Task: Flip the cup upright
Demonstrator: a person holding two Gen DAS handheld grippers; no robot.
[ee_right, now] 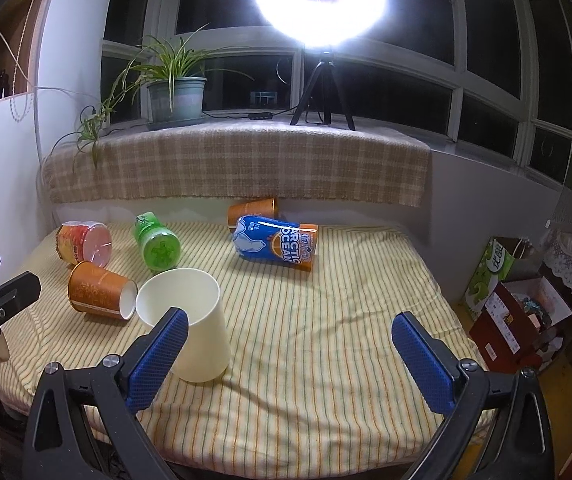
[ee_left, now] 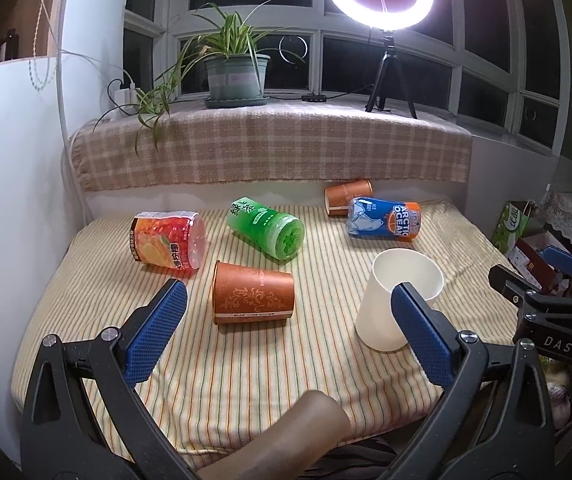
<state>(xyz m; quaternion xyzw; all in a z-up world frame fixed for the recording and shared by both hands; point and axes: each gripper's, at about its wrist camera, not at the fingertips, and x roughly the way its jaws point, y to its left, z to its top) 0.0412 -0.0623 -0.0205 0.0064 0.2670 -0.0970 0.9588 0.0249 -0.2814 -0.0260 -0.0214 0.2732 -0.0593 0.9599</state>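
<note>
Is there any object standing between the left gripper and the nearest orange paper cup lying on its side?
Nothing visible: only bare striped cloth lies between the open left gripper and the orange paper cup.

Plain cream paper cup (ee_left: 400,300) upright on striped cloth, mouth open upward, orange cup (ee_left: 252,293) on its side.

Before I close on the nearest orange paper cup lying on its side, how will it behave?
The orange paper cup lies on its side on the striped cloth, so a nudge would probably roll it in an arc, since it tapers. It looks thin-walled and empty, likely light and easily crushed. The left gripper is open; close gently.
</note>
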